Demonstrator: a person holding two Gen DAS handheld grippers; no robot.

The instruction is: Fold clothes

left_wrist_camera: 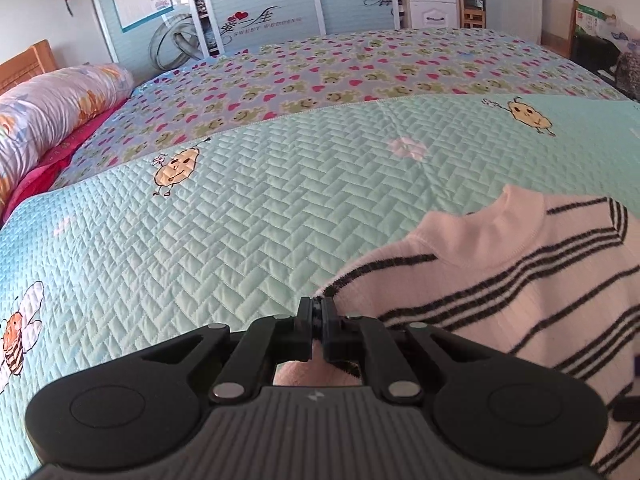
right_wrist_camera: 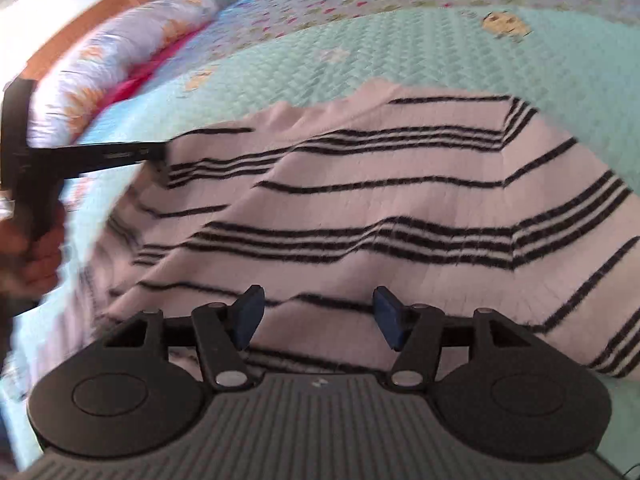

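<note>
Left wrist view, quilted mint bedspread (left_wrist_camera: 240,208), floral pillow (left_wrist_camera: 52,108), wardrobe doors (left_wrist_camera: 256,4)

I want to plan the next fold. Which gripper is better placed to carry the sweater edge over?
Probably the left gripper: it is shut on the striped sweater edge. The right gripper stands open above the cloth, holding nothing.

A fuzzy pale-pink knitted sweater with thin black stripes (right_wrist_camera: 360,208) lies spread on the mint-green quilted bedspread (left_wrist_camera: 240,208), its plain high collar towards the far, headboard-side edge; the knit is rumpled into ridges, and one side edge is lifted off the bedspread
</note>
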